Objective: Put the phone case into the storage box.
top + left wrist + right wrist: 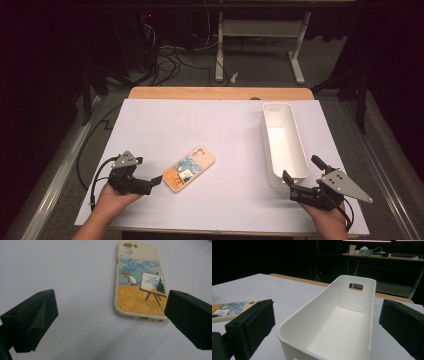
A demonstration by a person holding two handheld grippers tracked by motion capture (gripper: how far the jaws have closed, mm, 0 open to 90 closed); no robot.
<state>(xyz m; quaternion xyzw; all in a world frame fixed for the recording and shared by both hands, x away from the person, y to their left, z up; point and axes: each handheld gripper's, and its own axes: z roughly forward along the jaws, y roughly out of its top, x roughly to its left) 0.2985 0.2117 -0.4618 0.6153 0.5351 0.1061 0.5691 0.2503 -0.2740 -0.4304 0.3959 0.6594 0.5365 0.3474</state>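
Note:
A cream phone case (189, 169) printed with a painter at an easel in a wheat field lies flat, back up, on the white sheet (200, 125). My left gripper (149, 176) is open just short of its lower end. In the left gripper view the phone case (138, 287) lies ahead of the wide-apart jaws of the left gripper (110, 300), its bottom corner close to the right jaw. A long white bin (282, 142) stands empty at the right. My right gripper (300, 172) is open, with the near end of the bin (317, 300) between its spread jaws; whether they touch it I cannot tell.
The sheet covers a wooden table (220, 93) whose far edge shows. In the right gripper view the phone case (227, 311) lies at the left behind my right gripper's (327, 307) left jaw. Desk legs and cables stand on the floor beyond.

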